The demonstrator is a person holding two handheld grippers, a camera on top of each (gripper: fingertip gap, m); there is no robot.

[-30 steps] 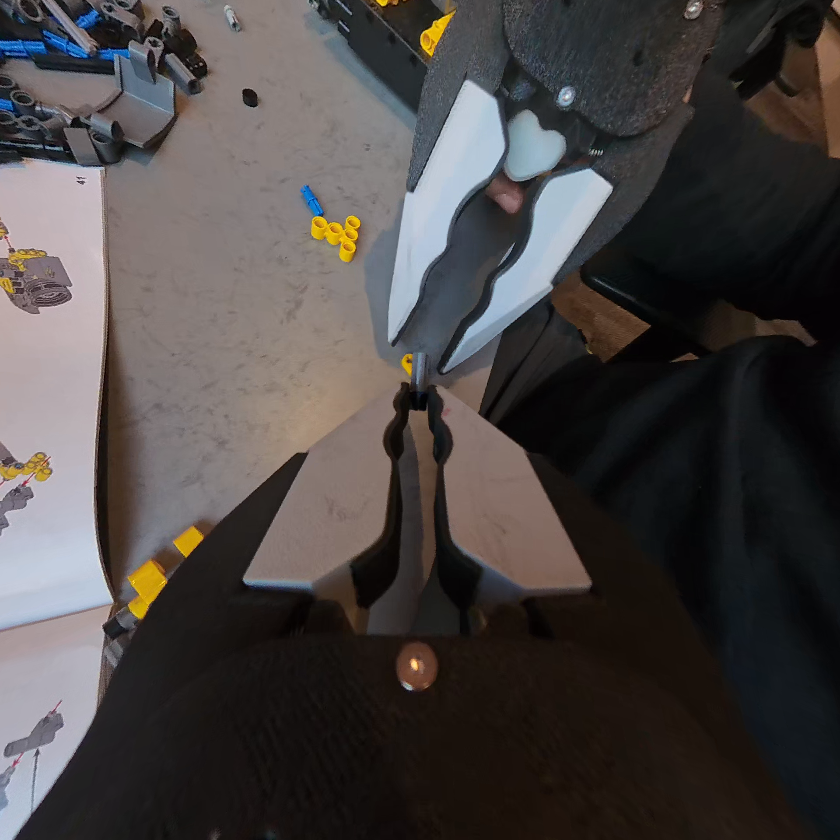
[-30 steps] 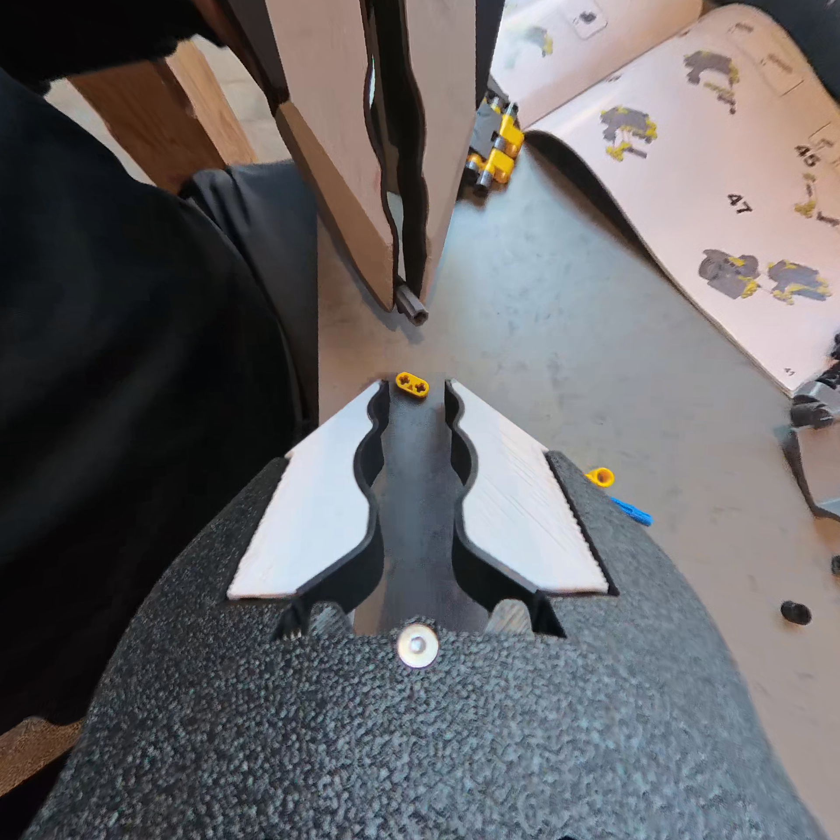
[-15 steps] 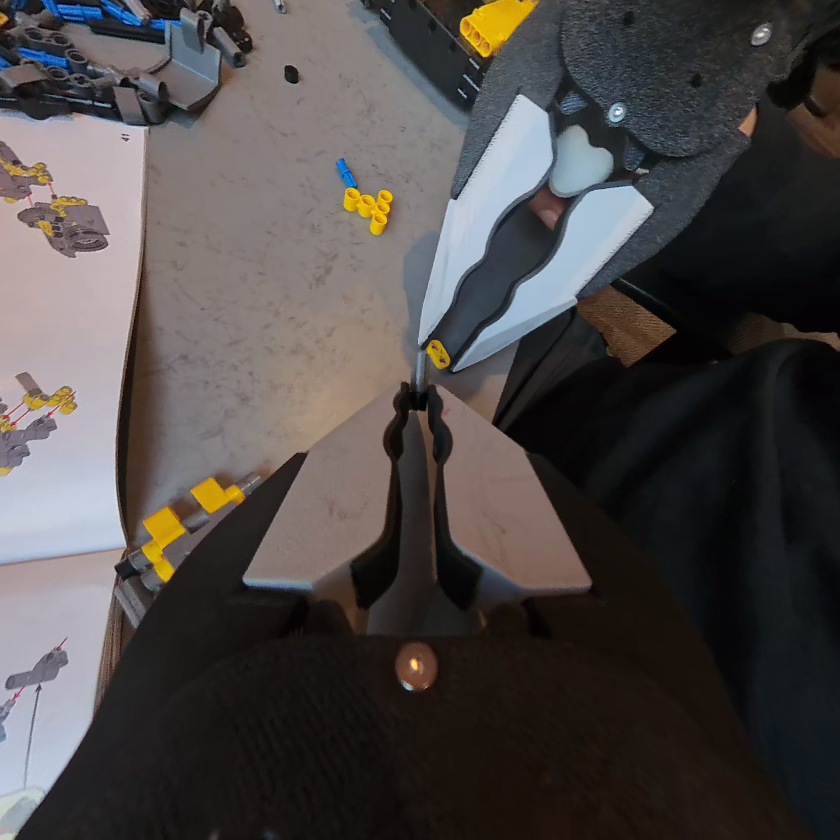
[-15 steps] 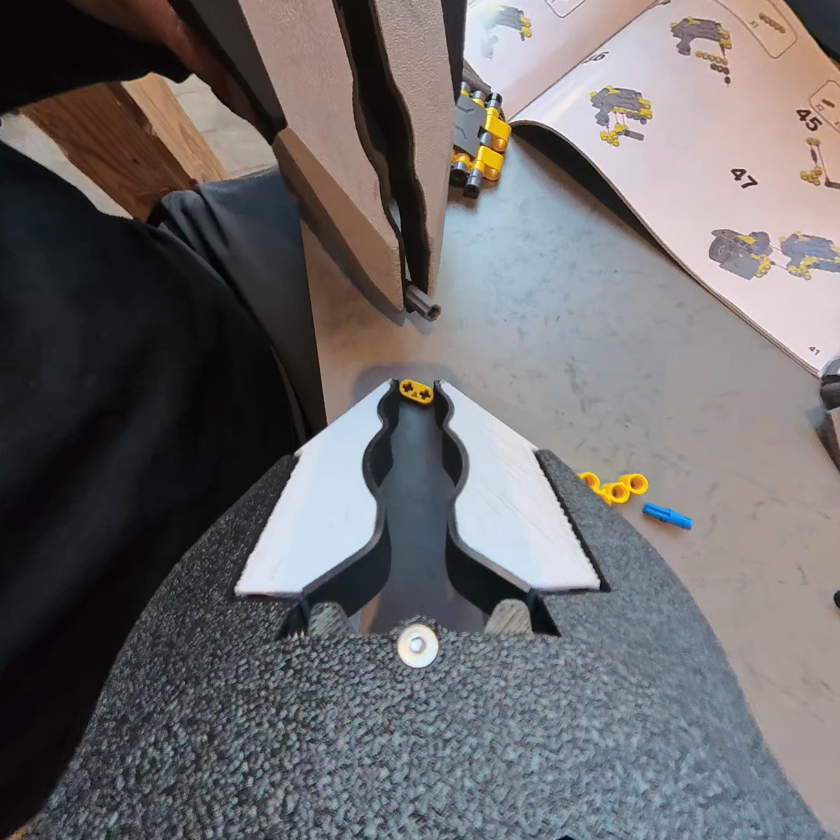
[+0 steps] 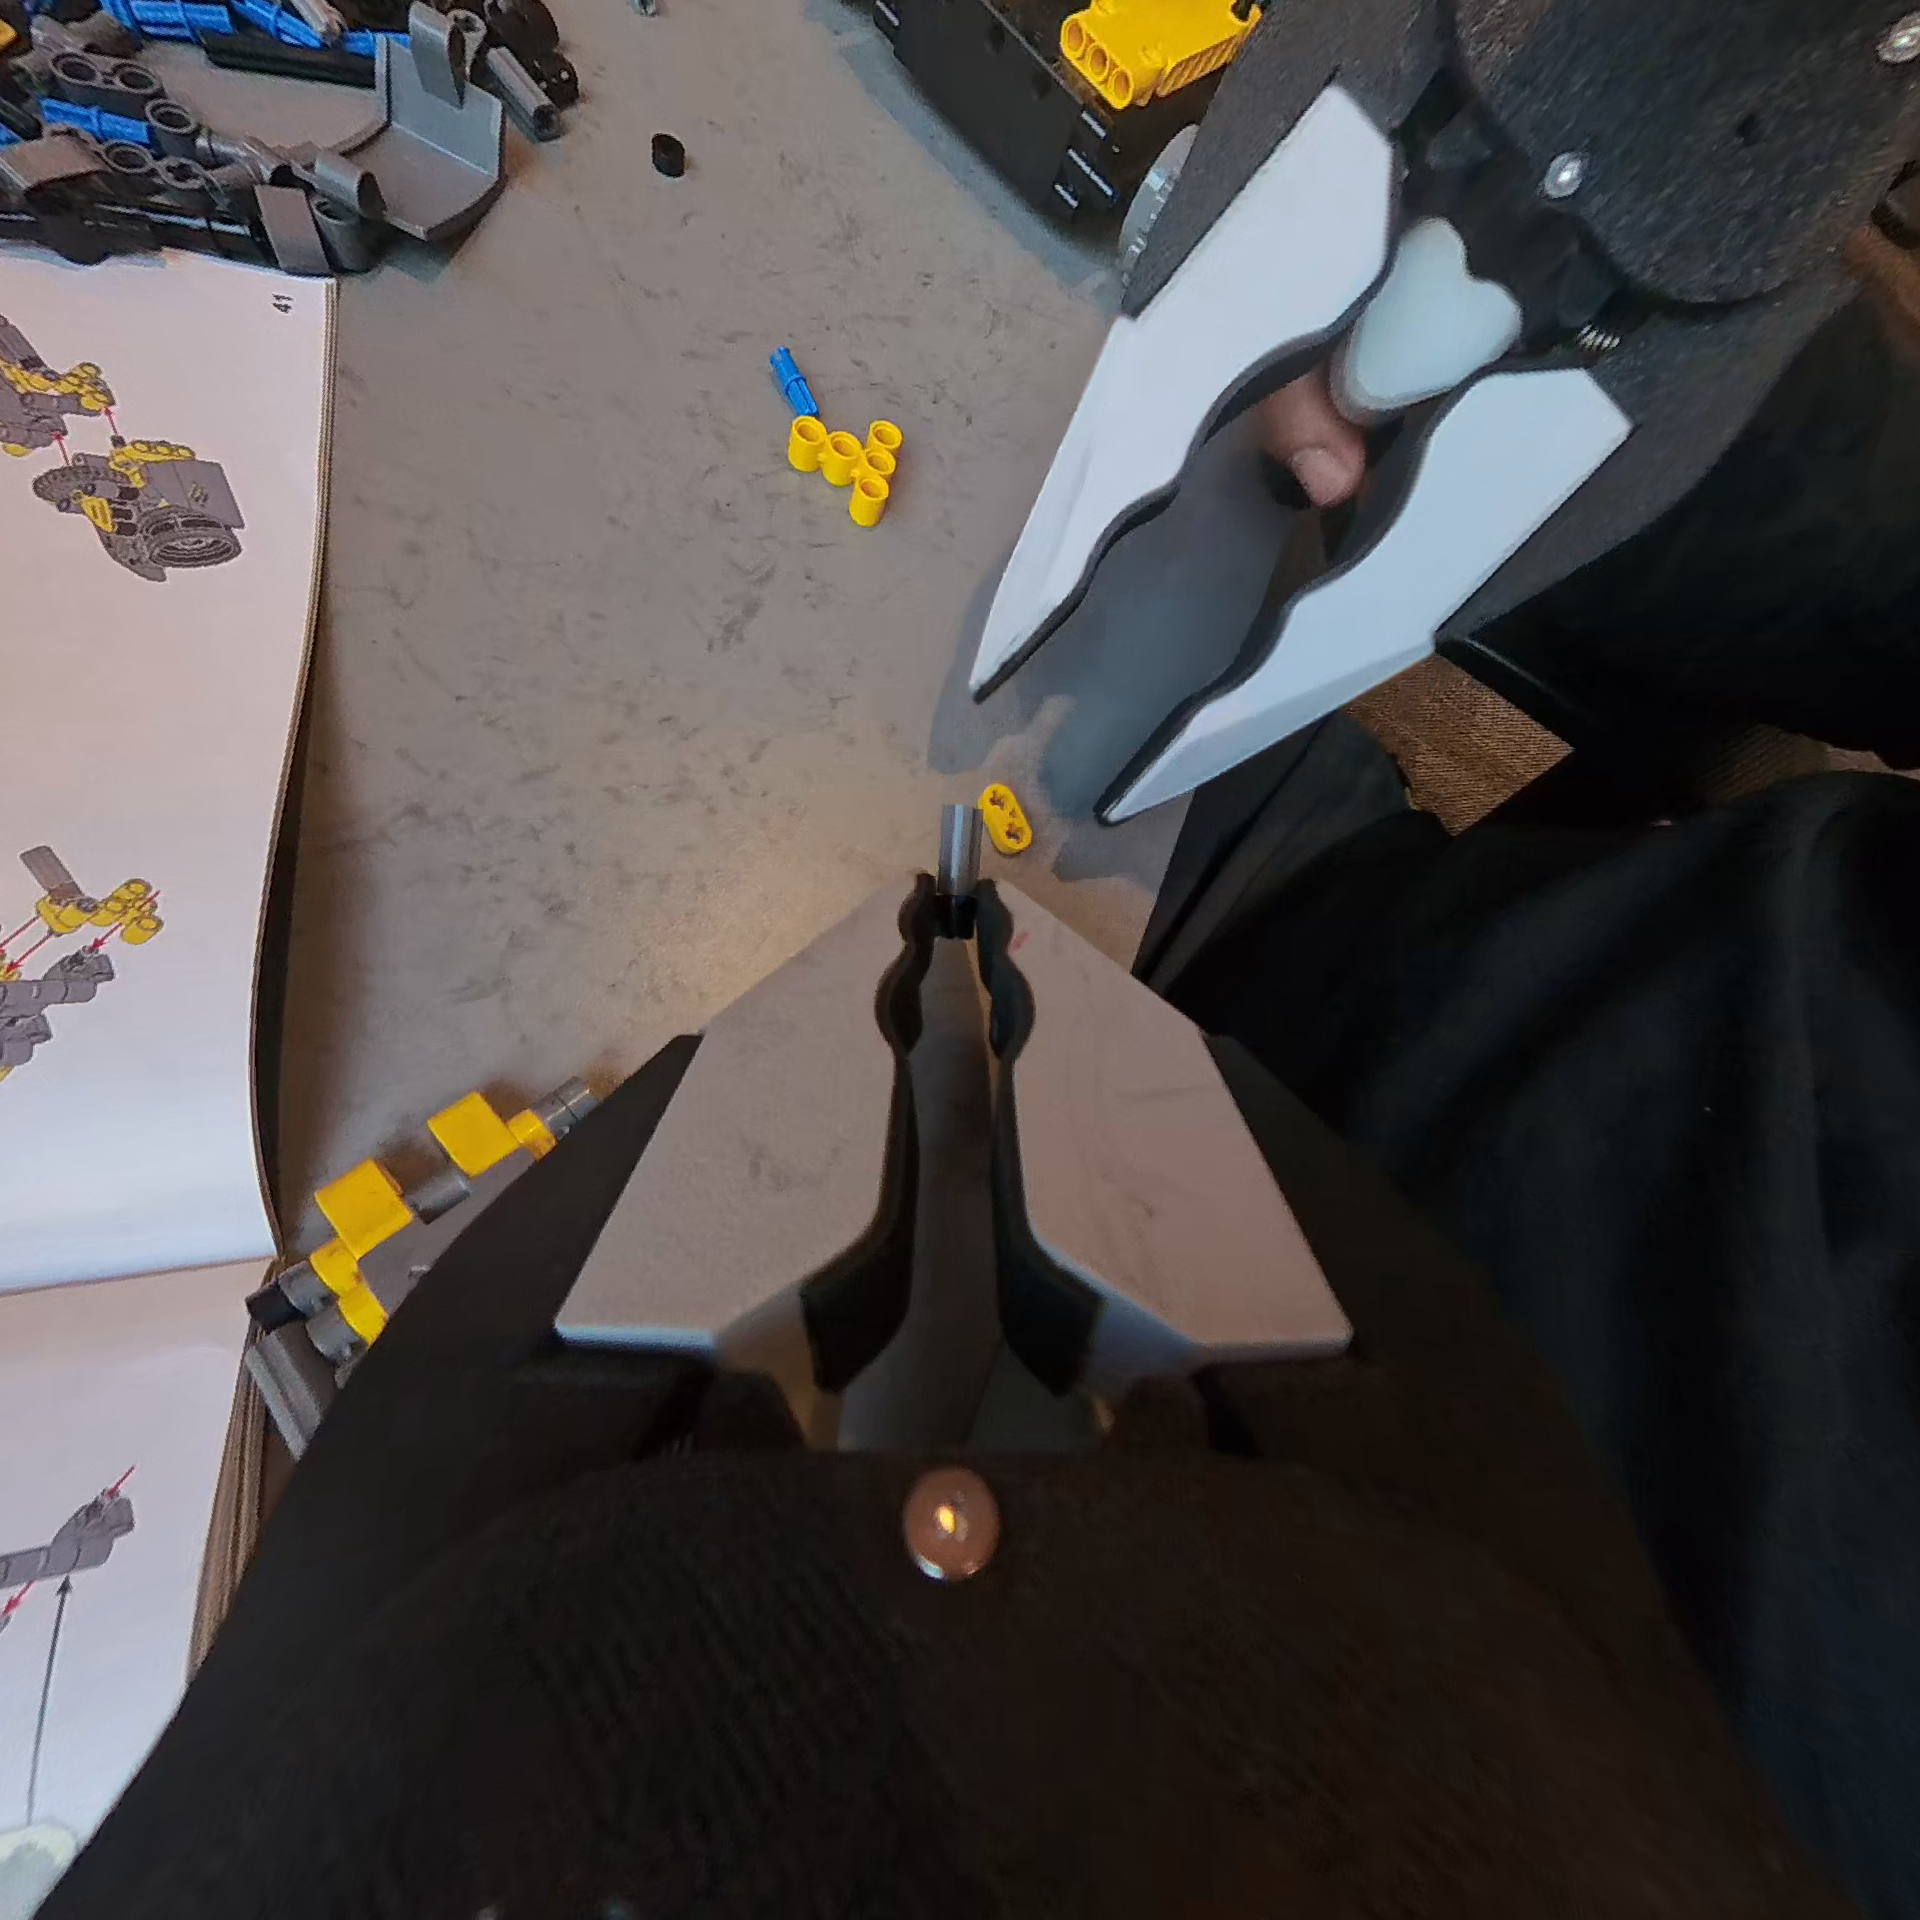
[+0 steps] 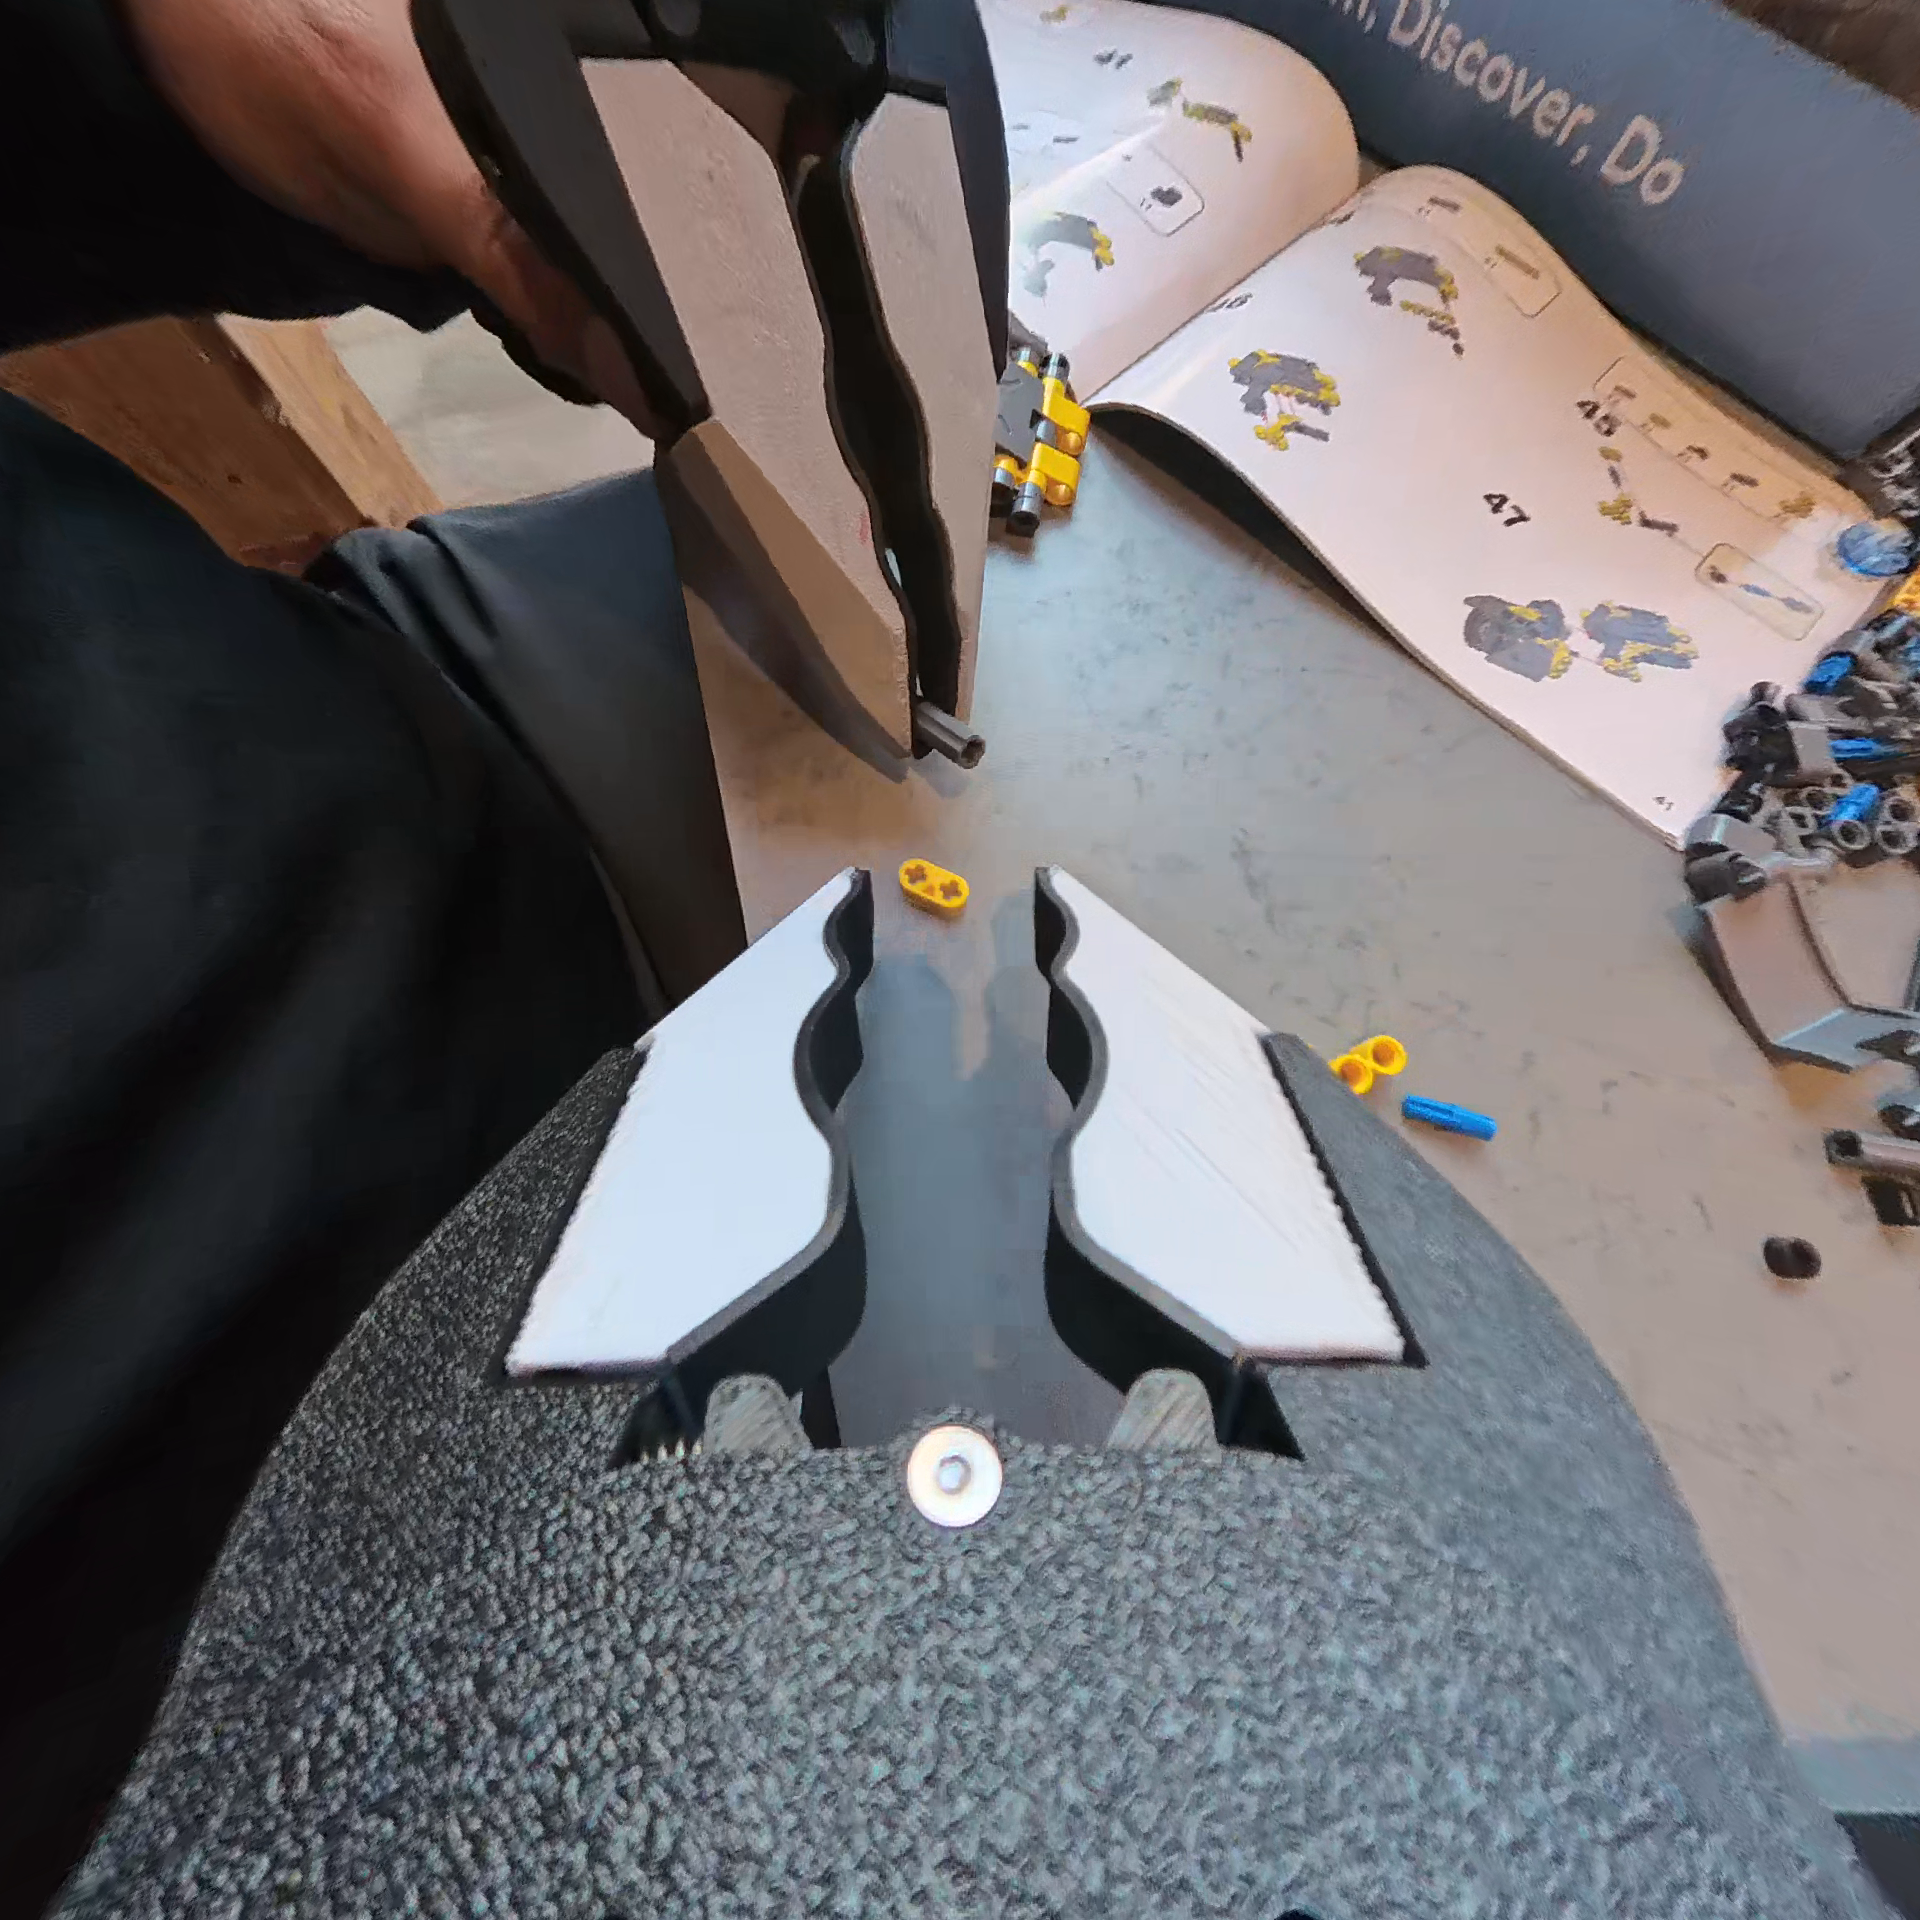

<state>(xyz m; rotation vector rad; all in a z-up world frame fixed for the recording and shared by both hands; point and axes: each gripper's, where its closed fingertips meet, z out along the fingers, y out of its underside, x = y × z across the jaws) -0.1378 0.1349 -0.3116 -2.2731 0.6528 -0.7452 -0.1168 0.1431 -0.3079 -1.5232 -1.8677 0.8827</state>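
Note:
My left gripper point(image 5: 954, 902) is shut on a small grey tube-shaped connector point(image 5: 957, 850), which sticks out past its tips; it also shows in the right wrist view point(image 6: 948, 740). A small yellow two-hole link point(image 5: 1006, 817) lies flat on the grey table just right of the connector. My right gripper point(image 6: 951, 883) is open and empty, its tips just above and beside the yellow link point(image 6: 933, 883). In the left wrist view the right gripper point(image 5: 1039, 743) hangs over the table edge, jaws wide apart.
An open instruction booklet point(image 5: 135, 727) lies on the left. A yellow-and-grey assembly point(image 5: 416, 1195) sits beside it. A yellow connector cluster point(image 5: 847, 462) and blue pin point(image 5: 790, 376) lie mid-table. A pile of grey, black and blue parts point(image 5: 208, 135) is at the back. Dark clothing point(image 5: 1558, 1143) borders the table edge. Both grippers' tips are close together, under 4 cm apart.
The right gripper, shut on the yellow link half a second ago, has opened and pulled back; the link now lies on the table. The left gripper still holds the grey connector.

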